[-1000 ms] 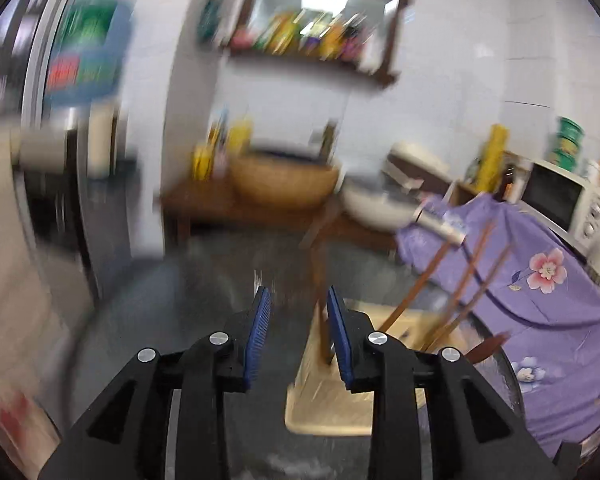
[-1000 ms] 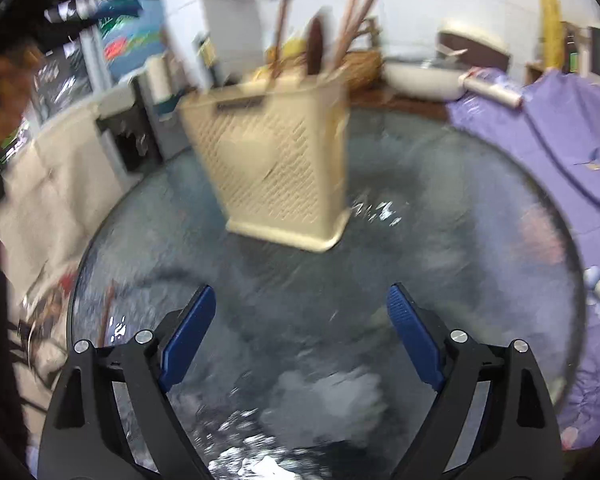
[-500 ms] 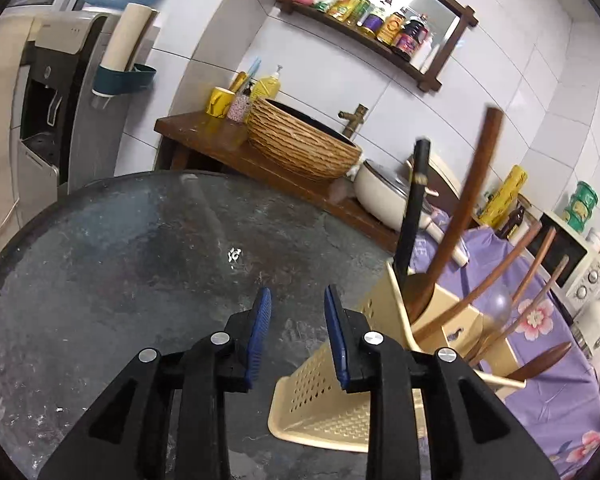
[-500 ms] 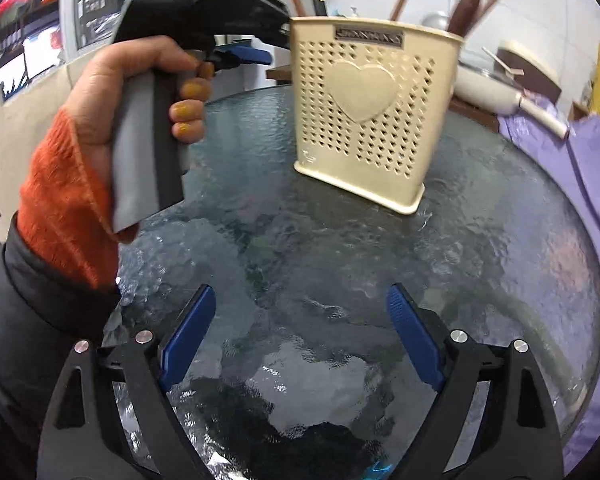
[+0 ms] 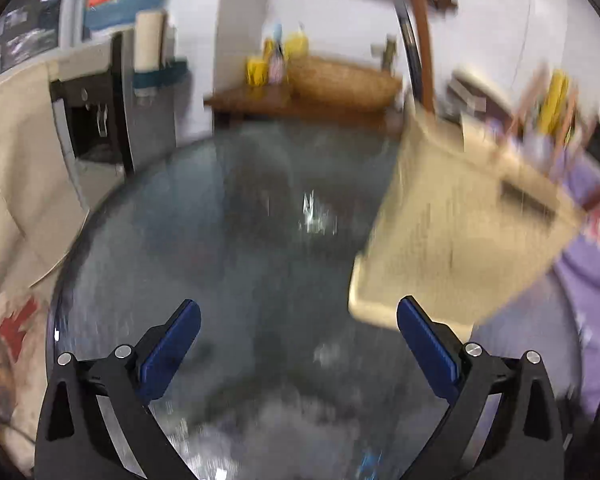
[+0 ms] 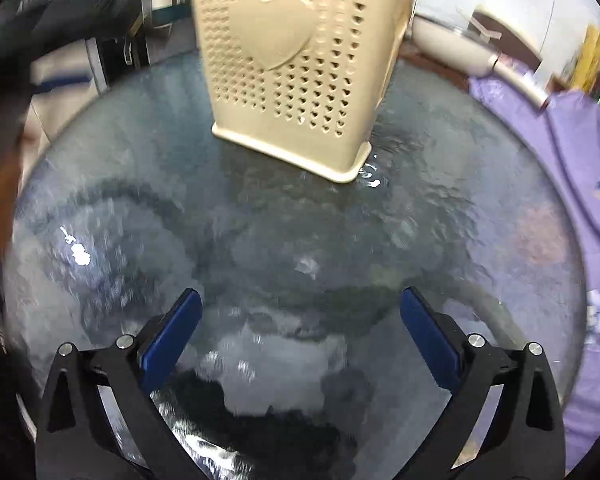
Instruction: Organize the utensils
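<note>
A cream perforated utensil holder (image 6: 296, 80) with a raised heart stands on the round glass table (image 6: 260, 240), straight ahead of my right gripper (image 6: 300, 332). That gripper's jaws are opening wide over bare glass with nothing between them. In the blurred left wrist view the same holder (image 5: 460, 232) sits to the right, and a brown wooden handle (image 5: 420, 40) and a dark one rise out of it. My left gripper (image 5: 298, 340) is low over the table, left of the holder; its jaws are opening and hold nothing.
A purple flowered cloth (image 6: 572, 168) lies beyond the table's right edge. Behind the table stand a wooden counter with a woven basket (image 5: 340, 80), a white pan (image 6: 452, 40) and a water dispenser (image 5: 100, 120). A beige cushion (image 5: 16, 184) lies at the left.
My left gripper's jaws went from nearly shut to wide apart, and it dropped toward the glass. The right gripper tilted down and moved closer to the holder; the hand seen earlier is now a blur at the left edge.
</note>
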Motion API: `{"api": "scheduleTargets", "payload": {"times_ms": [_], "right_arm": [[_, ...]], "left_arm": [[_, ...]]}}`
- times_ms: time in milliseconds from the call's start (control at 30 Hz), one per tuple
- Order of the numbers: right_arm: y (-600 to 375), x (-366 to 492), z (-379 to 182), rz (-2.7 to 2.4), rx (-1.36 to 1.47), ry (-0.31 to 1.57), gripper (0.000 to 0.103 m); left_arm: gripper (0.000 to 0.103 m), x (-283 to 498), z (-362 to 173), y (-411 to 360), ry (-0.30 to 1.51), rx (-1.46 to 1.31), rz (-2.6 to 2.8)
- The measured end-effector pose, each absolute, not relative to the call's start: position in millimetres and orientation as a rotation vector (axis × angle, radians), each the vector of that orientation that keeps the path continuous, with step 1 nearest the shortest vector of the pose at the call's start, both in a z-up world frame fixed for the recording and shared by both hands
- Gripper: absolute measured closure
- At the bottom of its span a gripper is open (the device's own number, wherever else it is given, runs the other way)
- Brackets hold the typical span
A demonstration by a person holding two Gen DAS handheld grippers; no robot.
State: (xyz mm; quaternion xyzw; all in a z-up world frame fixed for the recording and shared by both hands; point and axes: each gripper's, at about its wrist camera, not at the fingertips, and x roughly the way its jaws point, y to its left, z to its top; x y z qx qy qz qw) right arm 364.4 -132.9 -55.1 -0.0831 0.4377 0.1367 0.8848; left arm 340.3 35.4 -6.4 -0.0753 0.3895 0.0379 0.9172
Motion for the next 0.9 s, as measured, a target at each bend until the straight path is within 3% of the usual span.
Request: {"api": "scheduleTargets", "payload": {"times_ms": [233, 900], "right_arm": [[-141, 390, -59, 0.264, -0.116, 0.923, 0.005], [-139, 399, -61, 0.249, -0.106, 0.923, 0.005]], "left_arm": [[0.006, 332, -52, 13, 0.936, -0.074, 0.128], [0.005, 332, -53, 4, 0.946, -0.065, 0.148]]}}
